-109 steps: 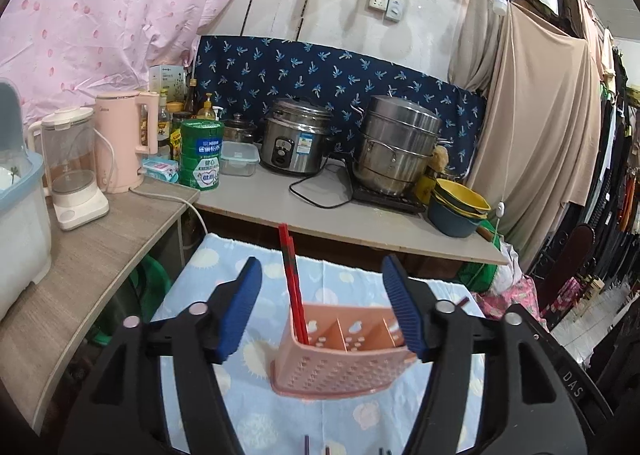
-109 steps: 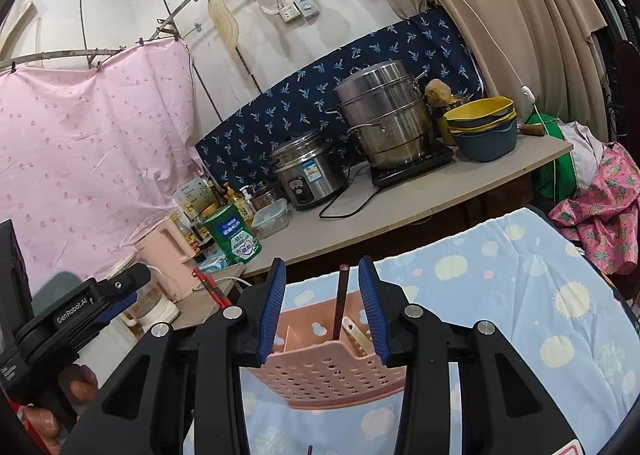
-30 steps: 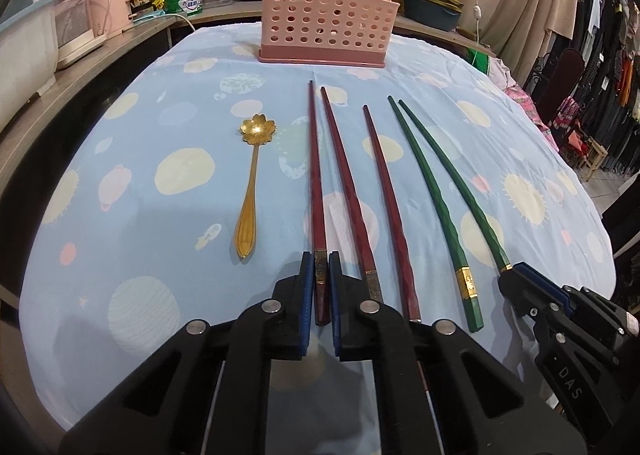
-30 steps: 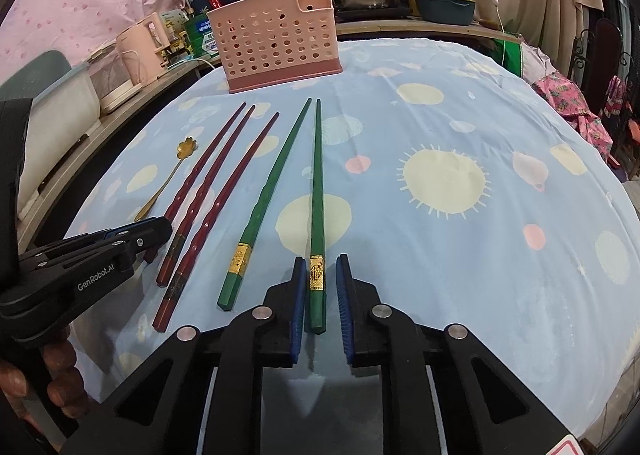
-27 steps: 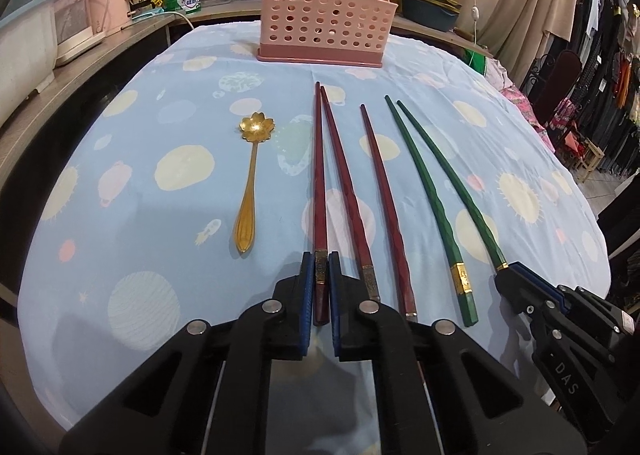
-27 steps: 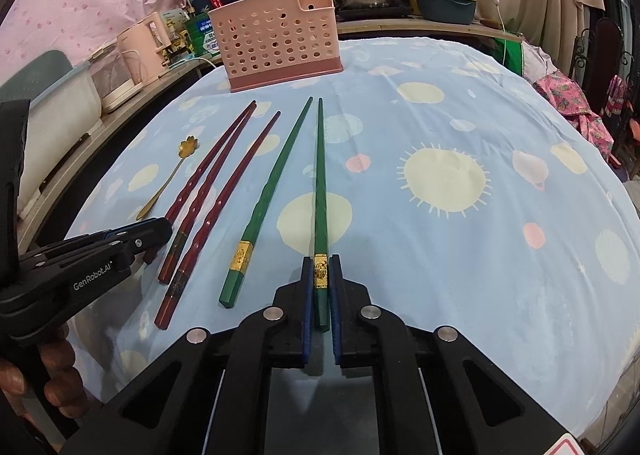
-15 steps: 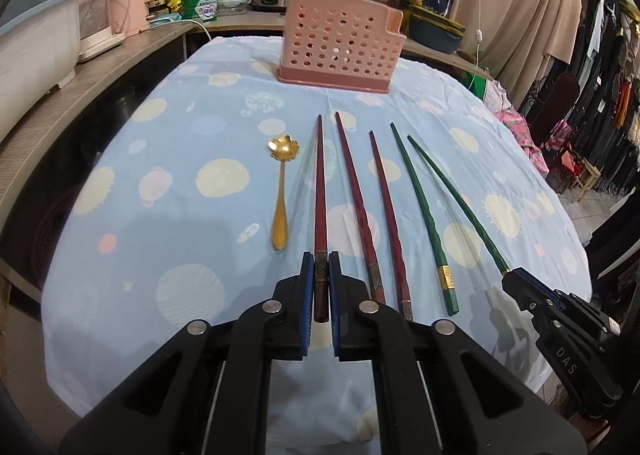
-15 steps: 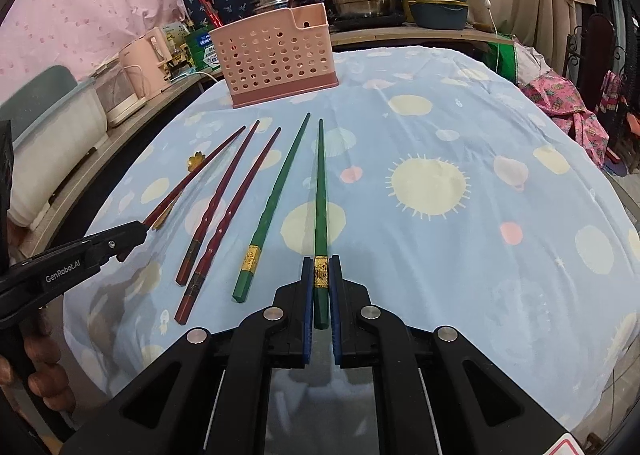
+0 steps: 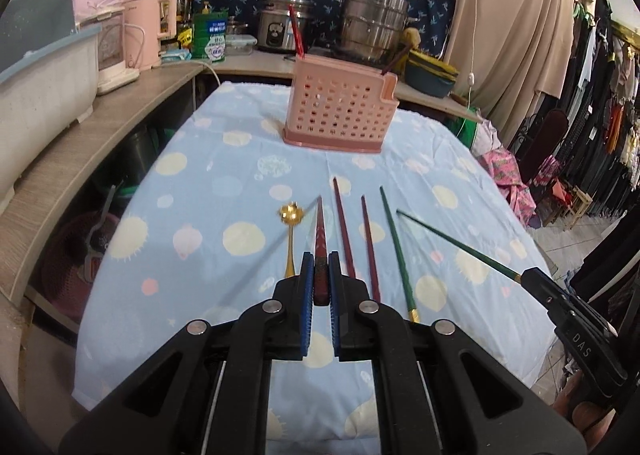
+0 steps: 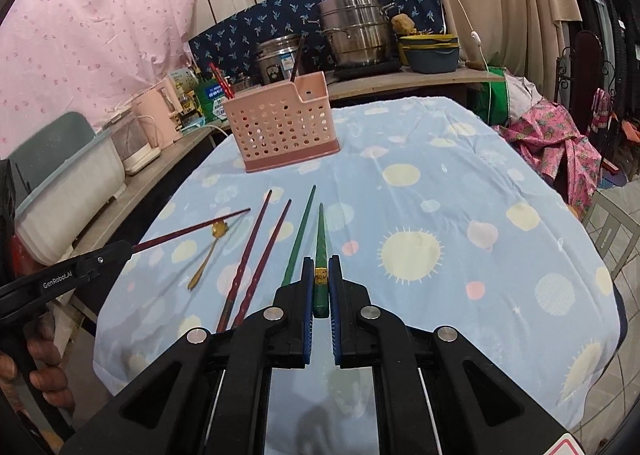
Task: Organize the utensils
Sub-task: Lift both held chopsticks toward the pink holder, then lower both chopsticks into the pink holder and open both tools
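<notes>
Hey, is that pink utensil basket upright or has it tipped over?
Upright. The pink basket stands flat on its base on the blue tablecloth, with red chopsticks poking out the top.

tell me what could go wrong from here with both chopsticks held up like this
Each chopstick is pinched only near its thick end: the left gripper holds the red chopstick, the right gripper the green chopstick. The long free lengths could pivot or slip.

The pink basket looks light and already holds sticks; a tip catching its rim might tip it.

Both arms heading for the same basket could cross and collide.
</notes>
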`<state>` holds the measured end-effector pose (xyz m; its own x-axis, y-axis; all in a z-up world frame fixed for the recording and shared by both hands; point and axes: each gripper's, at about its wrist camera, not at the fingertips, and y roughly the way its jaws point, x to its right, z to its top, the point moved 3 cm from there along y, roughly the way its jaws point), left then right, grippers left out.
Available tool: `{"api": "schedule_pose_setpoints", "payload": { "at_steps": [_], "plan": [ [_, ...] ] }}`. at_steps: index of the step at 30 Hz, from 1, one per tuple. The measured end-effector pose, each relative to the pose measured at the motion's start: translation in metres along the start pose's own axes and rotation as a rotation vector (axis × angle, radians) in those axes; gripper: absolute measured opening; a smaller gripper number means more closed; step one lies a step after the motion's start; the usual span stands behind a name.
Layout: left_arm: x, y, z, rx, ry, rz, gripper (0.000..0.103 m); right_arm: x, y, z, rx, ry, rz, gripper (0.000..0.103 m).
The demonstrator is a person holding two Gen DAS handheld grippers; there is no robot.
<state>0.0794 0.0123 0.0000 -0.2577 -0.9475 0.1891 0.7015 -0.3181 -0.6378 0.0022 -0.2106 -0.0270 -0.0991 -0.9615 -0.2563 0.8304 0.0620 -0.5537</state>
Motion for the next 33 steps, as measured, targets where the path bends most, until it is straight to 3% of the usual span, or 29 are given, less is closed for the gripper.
{"api": "schedule_pose_setpoints", "payload": {
  "at_steps": [13, 33],
  "plan": [
    [0.011, -0.027, 0.07, 0.156, 0.024, -0.006, 0.007, 0.015, -0.027, 0.074, 0.161, 0.046, 0.01, 0.007],
    [0.026, -0.014, 0.213, 0.358, 0.039, -0.015, 0.007, -0.007, 0.012, 0.205, 0.314, 0.072, 0.182, 0.007]
  ]
}}
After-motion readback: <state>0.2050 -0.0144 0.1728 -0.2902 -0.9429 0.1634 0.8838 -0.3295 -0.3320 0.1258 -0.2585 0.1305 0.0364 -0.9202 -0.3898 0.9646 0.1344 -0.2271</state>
